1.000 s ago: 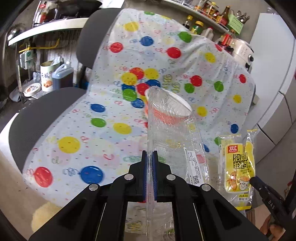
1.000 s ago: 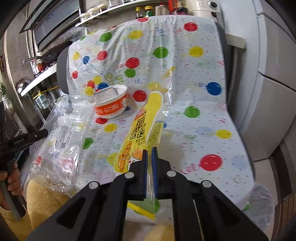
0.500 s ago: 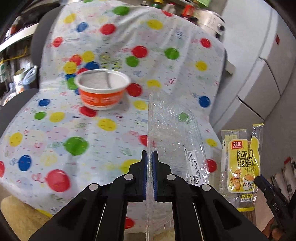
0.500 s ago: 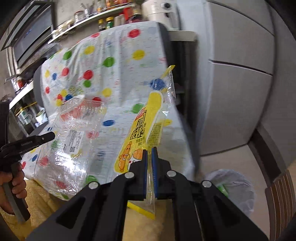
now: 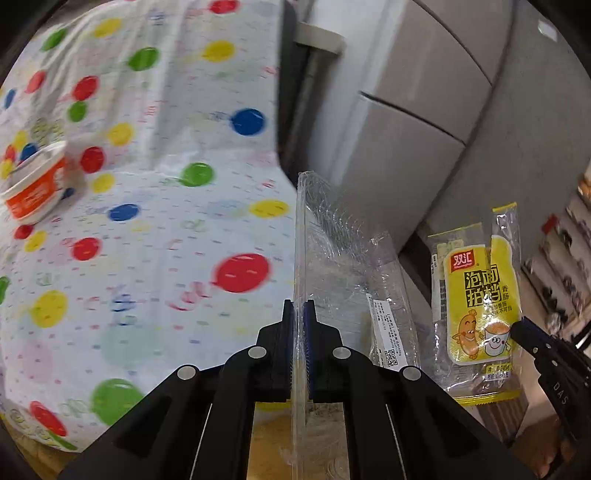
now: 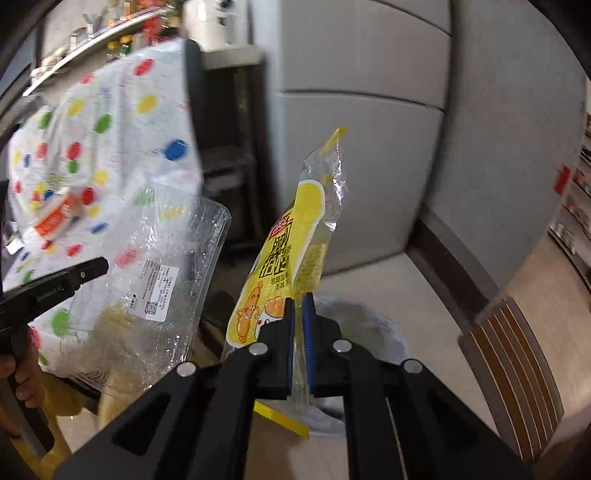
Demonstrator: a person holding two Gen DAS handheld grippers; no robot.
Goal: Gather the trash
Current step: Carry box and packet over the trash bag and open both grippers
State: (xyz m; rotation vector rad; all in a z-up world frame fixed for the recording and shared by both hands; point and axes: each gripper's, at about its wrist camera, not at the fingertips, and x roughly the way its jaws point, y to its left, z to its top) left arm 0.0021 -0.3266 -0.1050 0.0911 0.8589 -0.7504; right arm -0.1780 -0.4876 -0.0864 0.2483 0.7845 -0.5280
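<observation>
My left gripper (image 5: pixel 299 314) is shut on the edge of a clear plastic tray (image 5: pixel 351 266) with a white label, held in the air beside the chair; it also shows in the right wrist view (image 6: pixel 155 280). My right gripper (image 6: pixel 299 306) is shut on a yellow sausage wrapper (image 6: pixel 291 254), held upright above a bin lined with a pale bag (image 6: pixel 369 325). The wrapper also shows at the right of the left wrist view (image 5: pixel 476 295). An orange and white cup (image 5: pixel 33 184) sits on the chair seat.
A chair covered with a polka-dot sheet (image 5: pixel 147 221) fills the left. Grey cabinet fronts (image 6: pixel 369 147) stand behind. A wooden slatted chair back (image 6: pixel 517 369) is at the right of the bin. Shelves with bottles (image 6: pixel 122 33) are at the far back.
Both grippers have swung right, away from the chair, with their loads. The bin now lies directly under the wrapper in the right wrist view.
</observation>
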